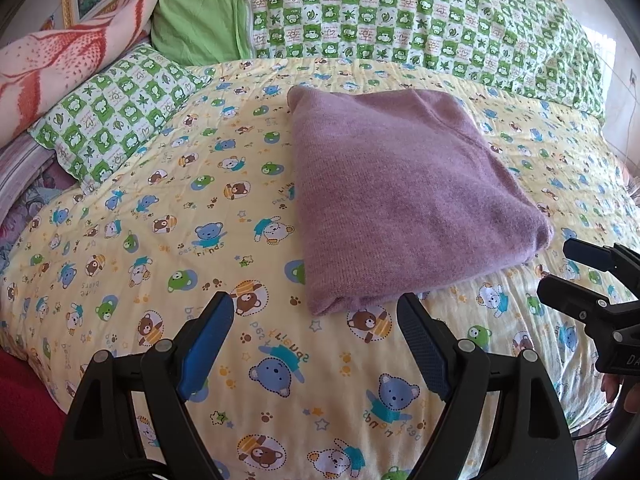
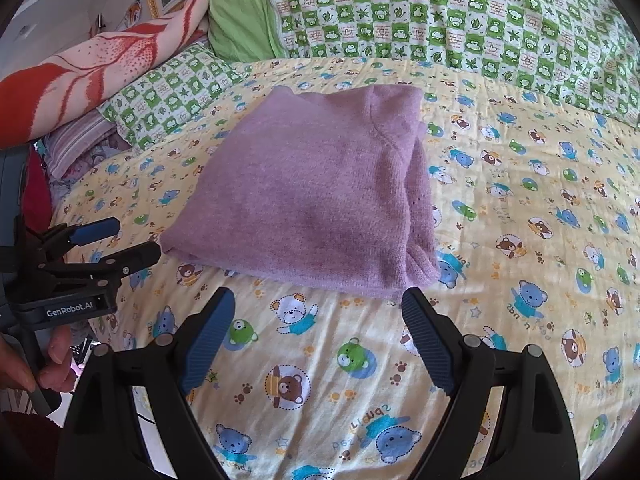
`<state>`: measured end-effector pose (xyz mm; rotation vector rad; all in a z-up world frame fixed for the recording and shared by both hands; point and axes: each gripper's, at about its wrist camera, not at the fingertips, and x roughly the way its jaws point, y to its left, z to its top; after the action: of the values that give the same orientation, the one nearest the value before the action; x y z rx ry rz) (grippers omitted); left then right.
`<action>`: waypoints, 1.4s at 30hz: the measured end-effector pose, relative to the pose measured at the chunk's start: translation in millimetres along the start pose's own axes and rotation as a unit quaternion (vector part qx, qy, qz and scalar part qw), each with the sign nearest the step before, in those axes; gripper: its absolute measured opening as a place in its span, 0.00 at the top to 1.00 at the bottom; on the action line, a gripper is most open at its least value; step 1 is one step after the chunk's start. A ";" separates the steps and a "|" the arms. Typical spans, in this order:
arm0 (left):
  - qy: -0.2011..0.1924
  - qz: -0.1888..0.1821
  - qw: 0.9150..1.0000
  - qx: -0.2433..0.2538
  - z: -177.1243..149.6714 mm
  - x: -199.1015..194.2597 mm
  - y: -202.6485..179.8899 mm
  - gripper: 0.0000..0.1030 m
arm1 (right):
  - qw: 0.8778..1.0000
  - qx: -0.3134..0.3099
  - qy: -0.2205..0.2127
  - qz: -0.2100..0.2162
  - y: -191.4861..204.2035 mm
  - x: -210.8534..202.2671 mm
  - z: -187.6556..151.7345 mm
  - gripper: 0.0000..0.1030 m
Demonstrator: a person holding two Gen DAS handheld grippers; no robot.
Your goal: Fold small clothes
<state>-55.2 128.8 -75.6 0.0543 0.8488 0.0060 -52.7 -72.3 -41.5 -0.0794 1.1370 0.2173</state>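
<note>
Both grippers are hovering spread and empty over the sheet (image 1: 120, 240). The sweater (image 1: 400, 184) is lying folded just ahead of them, its long axis running away from the tools toward the quilt (image 1: 400, 12). It is sitting ahead and slightly right of the left gripper (image 1: 316, 316), ahead and slightly left of the right gripper (image 2: 318, 312). Neither looks clearly nearer; the near edge is falling between them, so either could probably be reaching it first.

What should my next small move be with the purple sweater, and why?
Probably pull both claws back and leave it. The purple sweater already lies folded in a compact stack on the bedsheet, and the left claw and right claw are open, holding nothing.
</note>
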 end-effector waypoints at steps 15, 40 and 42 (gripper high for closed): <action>0.002 0.000 1.000 0.000 0.4 0.3 -1.6 0.18 | 1.000 0.001 -0.002 0.002 -4.2 0.1 2.2 0.17; 0.002 -0.003 1.000 0.001 0.9 -1.2 -0.5 0.18 | 1.000 0.001 -0.002 0.006 1.7 -1.6 4.2 0.17; 0.003 -0.002 1.000 0.003 1.1 -1.2 -0.2 0.18 | 1.000 0.001 -0.002 0.006 1.3 -1.7 4.4 0.17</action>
<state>-55.2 128.5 -74.0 0.0583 0.8547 0.0002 -49.7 -70.4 -38.1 -0.0709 1.1331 0.2267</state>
